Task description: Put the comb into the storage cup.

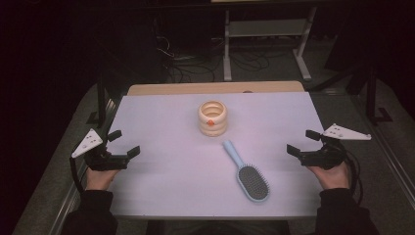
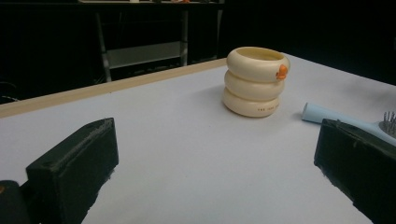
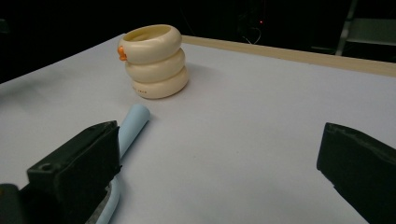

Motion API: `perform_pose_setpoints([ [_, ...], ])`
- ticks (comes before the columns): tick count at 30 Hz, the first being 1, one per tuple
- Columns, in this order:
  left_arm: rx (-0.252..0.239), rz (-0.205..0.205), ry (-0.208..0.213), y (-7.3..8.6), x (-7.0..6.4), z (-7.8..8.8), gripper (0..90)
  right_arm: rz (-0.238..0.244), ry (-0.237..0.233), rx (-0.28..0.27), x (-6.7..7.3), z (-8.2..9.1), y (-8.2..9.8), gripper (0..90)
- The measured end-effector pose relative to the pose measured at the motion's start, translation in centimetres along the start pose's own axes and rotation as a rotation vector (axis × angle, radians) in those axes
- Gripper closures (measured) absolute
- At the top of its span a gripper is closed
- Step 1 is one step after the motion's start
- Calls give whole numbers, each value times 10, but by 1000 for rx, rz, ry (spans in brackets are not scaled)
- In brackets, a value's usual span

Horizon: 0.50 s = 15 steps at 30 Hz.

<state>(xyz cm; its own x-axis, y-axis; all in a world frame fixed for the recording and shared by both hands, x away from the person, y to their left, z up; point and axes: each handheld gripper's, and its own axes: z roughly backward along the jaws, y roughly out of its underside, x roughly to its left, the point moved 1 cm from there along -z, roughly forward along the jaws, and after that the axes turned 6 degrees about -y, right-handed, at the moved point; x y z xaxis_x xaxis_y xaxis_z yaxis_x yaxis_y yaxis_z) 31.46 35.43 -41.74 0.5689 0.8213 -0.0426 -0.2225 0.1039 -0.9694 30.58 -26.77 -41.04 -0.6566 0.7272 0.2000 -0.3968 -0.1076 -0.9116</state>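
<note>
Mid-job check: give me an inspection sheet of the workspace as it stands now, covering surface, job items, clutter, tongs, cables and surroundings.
Surface: white table top, flat, with a wooden strip along the far edge.
Job's things: cream ringed holder upright at centre, orange spot on its side; light blue hairbrush lying flat nearer the person, handle toward the holder, not touching it.
Clutter: nothing seen.
Grippers: left tongs over the table's left edge, jaws wide apart, nothing between them; right tongs at the right edge, jaws wide apart, nothing between them.
Cables: one trails from each of the tongs; loose cables on the floor beyond the table.
Surroundings: dark room, white metal frame behind.
</note>
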Motion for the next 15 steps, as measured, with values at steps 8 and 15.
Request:
perform_pose_setpoints([
  [8,-6,9,4,0,-1,1,0,16,-2,-11,3,5,-4,0],
  [15,-5,1,1,1,-2,1,0,2,-12,-20,2,8,-5,0],
])
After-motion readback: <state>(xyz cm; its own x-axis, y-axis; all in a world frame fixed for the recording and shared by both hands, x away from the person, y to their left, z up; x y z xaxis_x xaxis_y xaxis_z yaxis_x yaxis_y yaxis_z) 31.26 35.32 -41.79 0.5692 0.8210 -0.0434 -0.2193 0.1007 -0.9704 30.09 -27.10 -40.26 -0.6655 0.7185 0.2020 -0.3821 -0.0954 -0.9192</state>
